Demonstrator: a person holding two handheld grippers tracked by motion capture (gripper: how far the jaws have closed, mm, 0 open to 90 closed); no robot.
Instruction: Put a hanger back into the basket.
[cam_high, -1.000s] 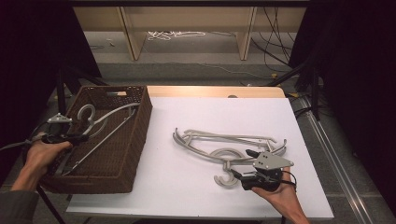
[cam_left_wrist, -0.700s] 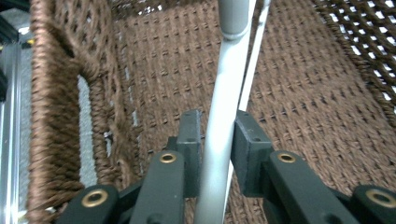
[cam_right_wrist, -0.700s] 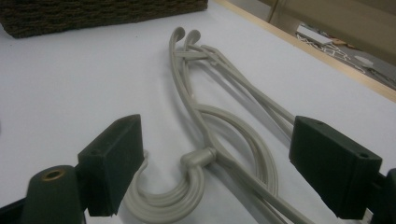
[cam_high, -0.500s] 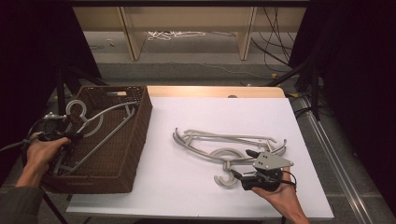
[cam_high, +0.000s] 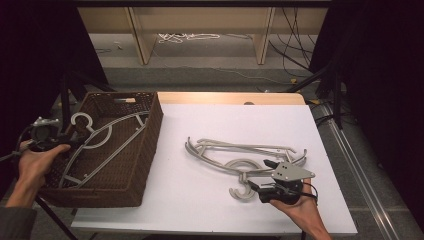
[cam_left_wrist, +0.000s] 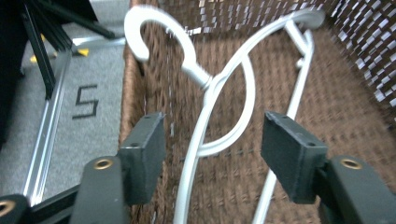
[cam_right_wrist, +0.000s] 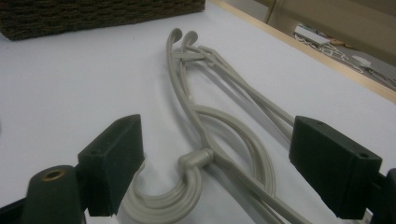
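1. Your left tongs (cam_high: 67, 143) stand at the near-left rim of the wicker basket (cam_high: 150, 131); their jaws have just been opening, and in the left gripper view the pale hanger (cam_left_wrist: 219, 107) lies loose between the parted pads, touched by neither; it rests tilted inside the basket with its hook up at the left rim.
2. Your right tongs (cam_right_wrist: 219, 163) are spread wide and grip nothing; they sit low at the near-right of the white surface (cam_high: 200, 210), facing the stacked hangers (cam_high: 240, 155).
3. The relation to mind: the stack lies just ahead of the right tongs, its hooks (cam_right_wrist: 175, 193) nearest you, between the jaws, and its long arms running away across the surface towards the basket side.
4. Your right hand (cam_high: 300, 205) is by far the nearer; I judge the next pick is its job, closing where the neck meets the hook.
5. The hangers look nested; lifting one may drag its neighbour.
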